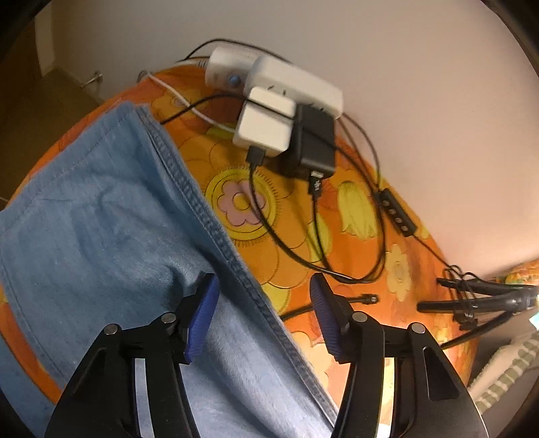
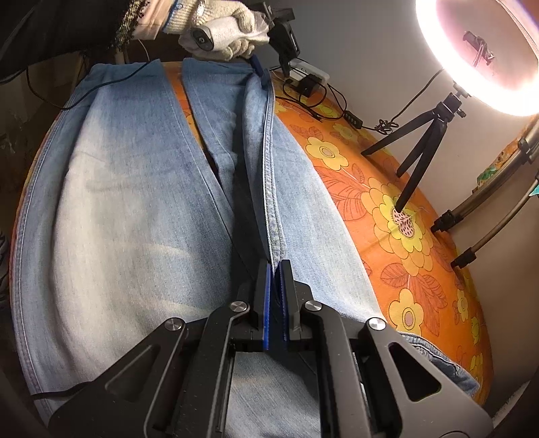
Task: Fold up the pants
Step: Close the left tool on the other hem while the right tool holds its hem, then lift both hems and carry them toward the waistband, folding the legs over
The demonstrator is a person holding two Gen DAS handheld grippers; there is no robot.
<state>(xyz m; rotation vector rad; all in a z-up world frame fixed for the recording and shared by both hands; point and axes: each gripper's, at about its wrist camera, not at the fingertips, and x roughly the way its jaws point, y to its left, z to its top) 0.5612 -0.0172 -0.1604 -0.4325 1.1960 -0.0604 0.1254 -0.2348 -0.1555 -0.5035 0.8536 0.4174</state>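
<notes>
Light blue jeans lie spread lengthwise on an orange flowered tablecloth. My right gripper is shut on the raised side seam of the right leg, which stands up as a ridge. At the far end of that ridge a gloved hand holds my left gripper at the seam. In the left wrist view the left gripper is open. Its blue pads straddle the stitched edge of the jeans without pressing on it.
A white power strip with chargers and loose black cables lie on the cloth by the wall. A lit ring light on a small tripod stands at the right, with further stand legs beyond the table edge.
</notes>
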